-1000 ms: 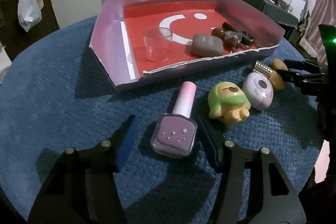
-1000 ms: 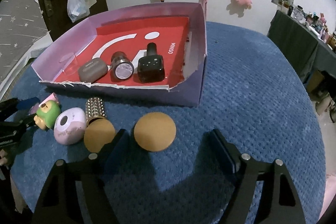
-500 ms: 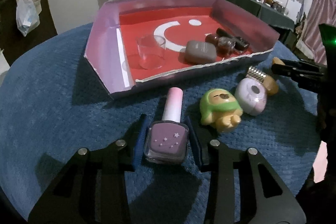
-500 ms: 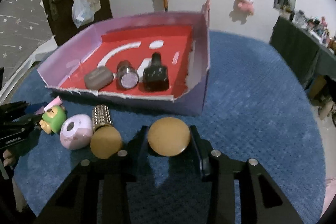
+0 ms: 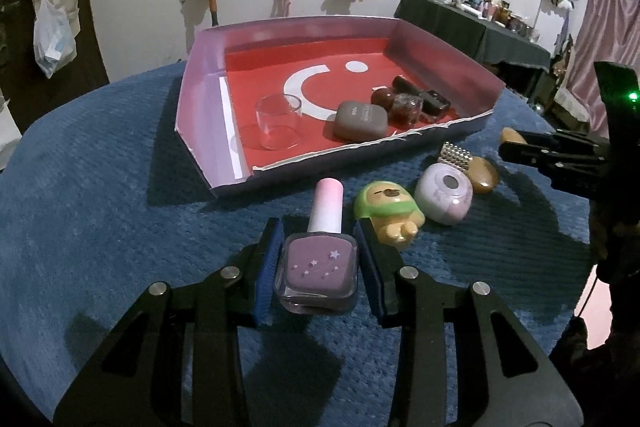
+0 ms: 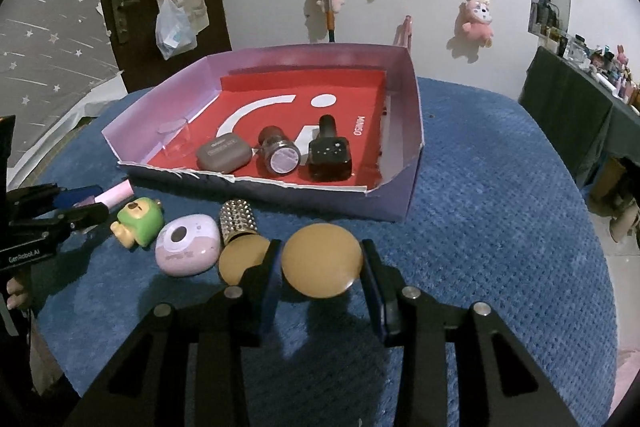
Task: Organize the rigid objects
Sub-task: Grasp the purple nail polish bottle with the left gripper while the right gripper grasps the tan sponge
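My left gripper (image 5: 319, 267) is shut on a purple nail polish bottle (image 5: 318, 269) with a pink cap, held just above the blue cloth. My right gripper (image 6: 322, 269) is shut on a round tan disc (image 6: 322, 261). A green figurine (image 5: 386, 215), a lilac round case (image 5: 443, 193) and a studded tan-ended tube (image 6: 239, 227) lie in a row in front of the red-bottomed tray (image 5: 202, 107). The tray holds a clear cup (image 5: 278, 121), a grey case (image 5: 360, 119), a dark jar (image 6: 278, 155) and a black bottle (image 6: 330, 151).
The round table is covered by a blue cloth (image 6: 500, 227). The tray's torn front wall (image 6: 280, 189) stands between the grippers and its inside. A white wall with hung plush toys is behind, a dark cluttered shelf (image 5: 472, 27) at right.
Both grippers have closed: the left on the nail polish bottle, the right on the tan disc. Both views have risen slightly.
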`<state>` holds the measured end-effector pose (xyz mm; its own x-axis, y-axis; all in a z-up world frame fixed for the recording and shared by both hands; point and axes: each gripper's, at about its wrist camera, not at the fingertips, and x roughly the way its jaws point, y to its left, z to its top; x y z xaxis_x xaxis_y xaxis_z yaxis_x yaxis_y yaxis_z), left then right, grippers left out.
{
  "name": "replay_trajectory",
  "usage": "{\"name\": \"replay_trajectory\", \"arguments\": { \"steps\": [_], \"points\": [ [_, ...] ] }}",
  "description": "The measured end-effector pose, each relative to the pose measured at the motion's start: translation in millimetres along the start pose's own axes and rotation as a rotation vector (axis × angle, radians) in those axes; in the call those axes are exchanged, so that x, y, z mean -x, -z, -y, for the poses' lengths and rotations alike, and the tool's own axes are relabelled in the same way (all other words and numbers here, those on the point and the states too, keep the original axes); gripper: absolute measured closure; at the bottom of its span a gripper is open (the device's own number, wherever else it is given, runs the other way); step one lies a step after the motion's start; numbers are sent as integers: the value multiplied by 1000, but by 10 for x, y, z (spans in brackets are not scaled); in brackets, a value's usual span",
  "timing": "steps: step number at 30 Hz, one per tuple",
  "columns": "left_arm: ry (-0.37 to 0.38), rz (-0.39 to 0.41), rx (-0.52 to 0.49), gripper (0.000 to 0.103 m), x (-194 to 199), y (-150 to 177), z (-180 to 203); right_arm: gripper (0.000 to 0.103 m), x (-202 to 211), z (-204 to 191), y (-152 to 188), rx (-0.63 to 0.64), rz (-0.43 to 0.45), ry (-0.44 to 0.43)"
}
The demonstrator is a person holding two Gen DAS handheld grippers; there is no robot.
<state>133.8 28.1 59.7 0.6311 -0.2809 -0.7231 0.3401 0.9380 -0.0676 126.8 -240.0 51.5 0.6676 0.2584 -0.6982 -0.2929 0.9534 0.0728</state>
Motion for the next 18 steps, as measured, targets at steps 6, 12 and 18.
{"name": "replay_trajectory", "arguments": {
  "steps": [6,12,18],
  "points": [
    [1,-5,1,68,6,29,15,63,27,-18,8,4,4,-4],
    [10,17,2,68,76,28,25,63,36,-30,17,4,5,-7],
    [24,53,-8,68,164,-73,71,63,109,-85,-5,18,30,-21]
  ]
}}
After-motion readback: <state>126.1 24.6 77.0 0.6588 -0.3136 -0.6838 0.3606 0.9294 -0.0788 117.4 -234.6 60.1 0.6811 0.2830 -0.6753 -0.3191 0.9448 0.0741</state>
